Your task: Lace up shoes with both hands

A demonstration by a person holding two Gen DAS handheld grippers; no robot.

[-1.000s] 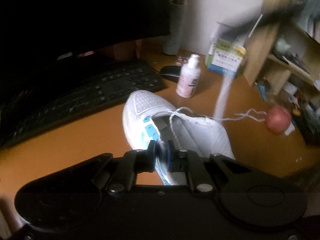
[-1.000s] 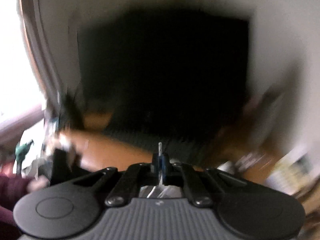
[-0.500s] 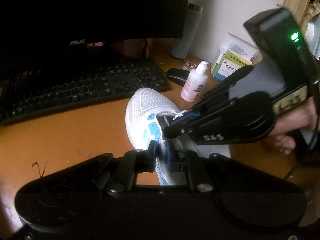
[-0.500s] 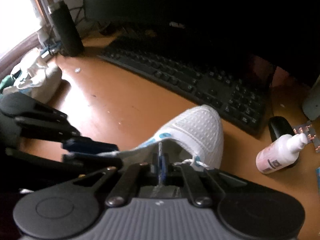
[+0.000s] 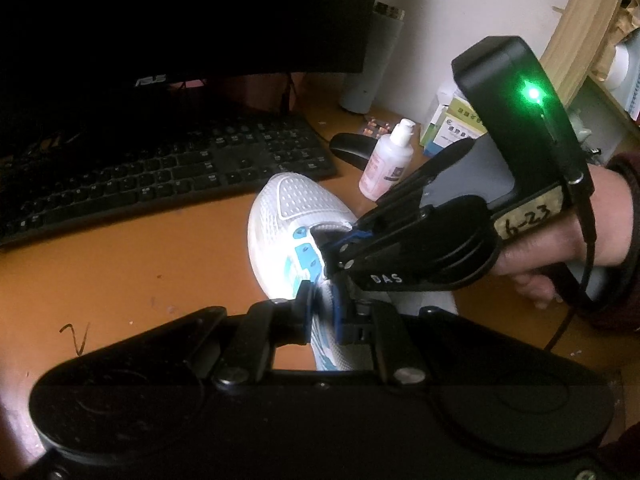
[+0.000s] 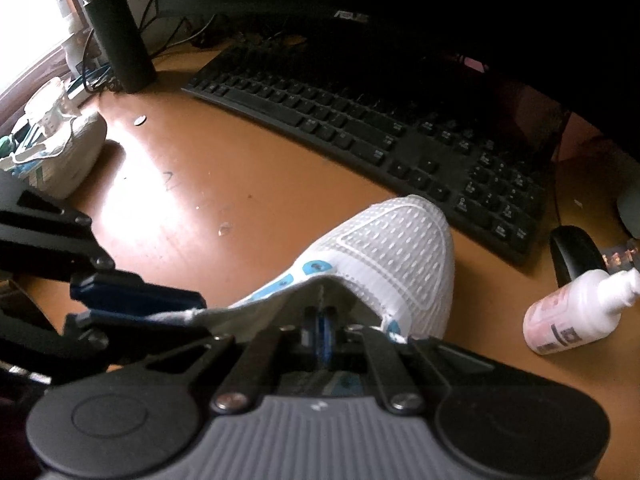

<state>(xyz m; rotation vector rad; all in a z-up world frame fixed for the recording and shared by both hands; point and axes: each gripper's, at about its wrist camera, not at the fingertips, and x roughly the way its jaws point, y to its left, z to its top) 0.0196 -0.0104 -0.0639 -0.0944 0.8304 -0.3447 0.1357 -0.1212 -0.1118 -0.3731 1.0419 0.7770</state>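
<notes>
White mesh sneaker (image 5: 288, 216) with blue eyelet tabs lies on the orange desk (image 5: 140, 264), toe pointing away from both grippers toward the black keyboard (image 5: 160, 168). Left gripper (image 5: 323, 312) sits low at the shoe's near side, jaws nearly closed and pinching the eyelet edge of the upper between its blue pads. Right gripper (image 6: 321, 334) comes in from the left gripper's right, tips directly over the tongue opening, jaws pressed together on the thin white shoelace (image 6: 321, 294), whose tip stands up just ahead of the fingertips. The person's hand (image 5: 560, 248) grips the right gripper's handle; green indicator light on its body is lit. Pink-labelled pump bottle (image 6: 576, 312) lies beyond the right gripper, beside a black mouse (image 6: 576, 256).
</notes>
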